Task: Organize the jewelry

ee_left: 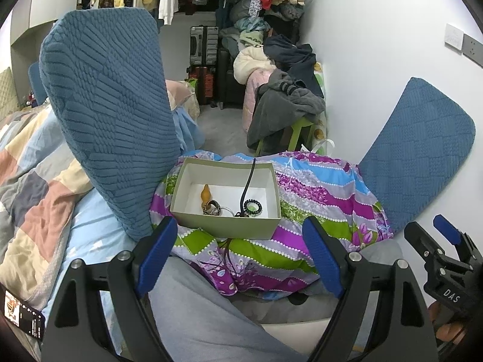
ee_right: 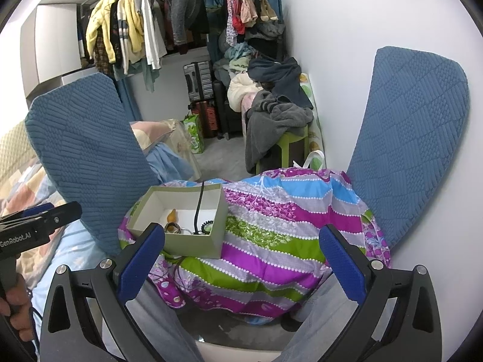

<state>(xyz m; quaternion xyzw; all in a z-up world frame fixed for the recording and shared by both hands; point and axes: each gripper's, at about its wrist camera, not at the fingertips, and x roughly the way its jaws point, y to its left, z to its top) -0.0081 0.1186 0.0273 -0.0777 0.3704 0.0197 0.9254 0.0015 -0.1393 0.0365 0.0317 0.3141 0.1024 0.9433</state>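
A: Pale grey-green cardboard, an open shallow box (ee_left: 225, 226), white inside, resting on a bundle of cloth striped purple, green and sky blue (ee_left: 317, 199).

B: Inside the box?

A: Jewelry gathered at the near wall. An amber gourd-shaped pendant (ee_left: 206, 195) toward the left. Just beside it a patterned ring (ee_left: 212, 206) touching a thin silver hoop (ee_left: 227, 211). To the right a black coiled hair tie (ee_left: 253, 206). A black cord (ee_left: 247, 188) rising from the pile, leaning on the far rim and poking above it.

B: And the grippers?

A: Left gripper (ee_left: 241, 256) just short of the box, blue pads spread wide, nothing between them, box's near wall framed in the gap. Right gripper (ee_right: 241, 259) likewise spread, empty, aimed at the striped cloth, box (ee_right: 193, 238) off toward its left finger (ee_right: 140, 259). Neither touching the box. Right gripper (ee_left: 446, 241) also visible at the edge of the left camera's view, held in a hand (ee_left: 449, 328).

B: Around that?

A: Grey trouser legs (ee_left: 196, 301) below the bundle. Blue quilted chair backs on either side, one large at left (ee_left: 105, 120), one at right (ee_left: 416, 157) against a white wall (ee_left: 377, 60). A patchwork quilt (ee_left: 30, 196) far left. Further back, a green stool (ee_left: 299, 126) heaped with grey clothing, stacked suitcases (ee_left: 203, 60), a rail of hanging garments (ee_right: 129, 33).
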